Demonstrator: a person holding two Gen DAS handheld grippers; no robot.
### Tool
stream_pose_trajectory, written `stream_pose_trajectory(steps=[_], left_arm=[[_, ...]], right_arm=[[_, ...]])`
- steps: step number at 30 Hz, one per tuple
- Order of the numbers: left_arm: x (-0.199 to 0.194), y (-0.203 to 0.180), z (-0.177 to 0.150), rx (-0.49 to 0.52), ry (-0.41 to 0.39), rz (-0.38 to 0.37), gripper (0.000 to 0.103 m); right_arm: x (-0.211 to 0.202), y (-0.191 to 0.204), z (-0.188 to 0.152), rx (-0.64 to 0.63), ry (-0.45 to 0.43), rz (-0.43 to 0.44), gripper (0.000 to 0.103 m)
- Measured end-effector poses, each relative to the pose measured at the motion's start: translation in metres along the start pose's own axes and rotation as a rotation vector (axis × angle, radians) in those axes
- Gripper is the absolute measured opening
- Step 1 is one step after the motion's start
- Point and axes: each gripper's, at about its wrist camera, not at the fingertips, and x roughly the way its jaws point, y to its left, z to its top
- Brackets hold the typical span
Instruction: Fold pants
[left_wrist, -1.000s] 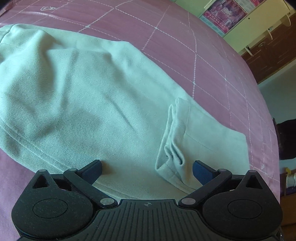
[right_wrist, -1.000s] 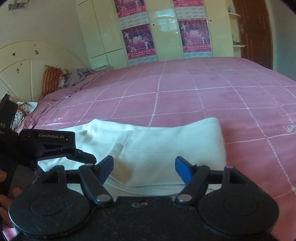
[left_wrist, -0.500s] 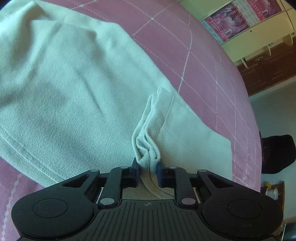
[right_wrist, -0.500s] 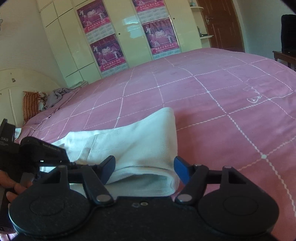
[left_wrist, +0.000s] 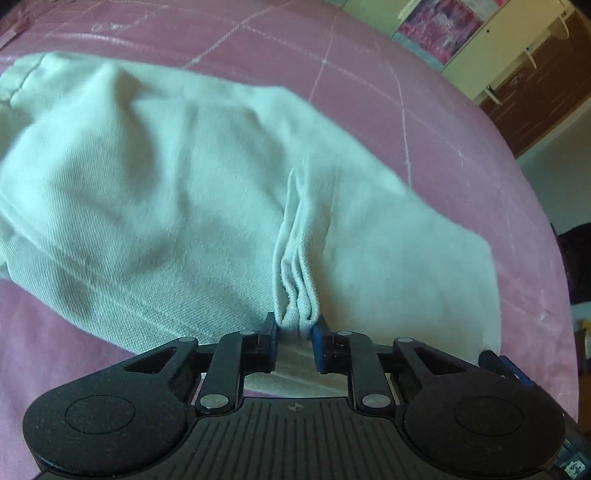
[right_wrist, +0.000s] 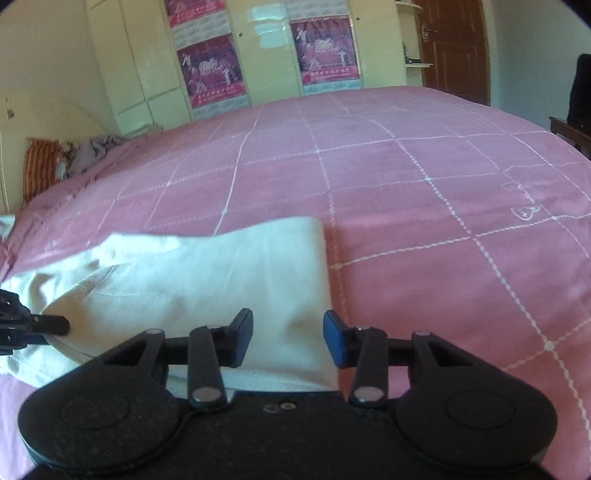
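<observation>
The pants (left_wrist: 155, 192) lay on the pink bed (left_wrist: 443, 110), pale and already doubled over, and they filled most of the left wrist view. The left gripper (left_wrist: 294, 334) was closed on a bunched ridge of the cloth at the near edge; several layers were pressed together between its blue pads (left_wrist: 320, 343), and pleats ran up from the grip. In the right wrist view, the right gripper (right_wrist: 288, 338) stood partly open. Its jaws were on either side of the near right corner of the pants (right_wrist: 207, 280), with cloth between them but not yet pinched. Whether the pads touched the cloth there, I could not tell.

The cloth looked like a soft woven cotton of medium weight. In my judgement it would be light to lift and not fragile, and it would not slip easily from rubber pads. But it is limp, so it would sag and hang between two holding points, and the layers might slide on each other if only the top one was caught. For this reason the best places to hold seemed to be the thick edges: the hem or seam, all layers together, one gripper at each end of the same edge. The right gripper probably needed to close over the full corner before any lifting.
</observation>
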Motion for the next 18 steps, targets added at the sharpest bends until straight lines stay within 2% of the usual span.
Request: stream_pose_trajectory(steps=[2,3,4,7,9,11,14,16,18], left_arm=[[-0.005,0.002,-0.001,-0.016,-0.007,-0.003,0.020],[-0.010,0.002,0.001,-0.030,-0.006,0.002,0.023],[-0.018,0.003,0.002,-0.036,-0.022,0.011,0.024],[-0.047,-0.004,0.002,0.008,-0.150,0.061,0.030],[-0.058,-0.012,0.006,0.053,-0.194,0.082,0.041],[-0.057,-0.022,0.012,0.096,-0.185,0.076,0.051],[-0.045,-0.039,0.014,0.151,-0.171,0.091,0.051],[-0.026,-0.050,0.013,0.190,-0.132,0.127,0.052],[0.001,-0.052,0.006,0.218,-0.075,0.211,0.052]], right_arm=[[0.018,0.014,-0.014,-0.104,0.071,-0.044,0.041],[0.019,0.017,-0.018,-0.138,0.058,-0.054,0.042],[0.018,0.018,-0.019,-0.142,0.059,-0.057,0.042],[0.012,0.016,-0.008,-0.102,0.078,-0.039,0.042],[0.006,0.016,-0.003,-0.089,0.052,-0.025,0.042],[0.005,0.022,0.002,-0.089,0.040,-0.010,0.043],[0.012,0.035,0.012,-0.104,0.040,0.010,0.043],[0.016,0.045,0.017,-0.122,0.034,0.010,0.044],[0.024,0.051,0.017,-0.146,0.056,-0.004,0.044]])
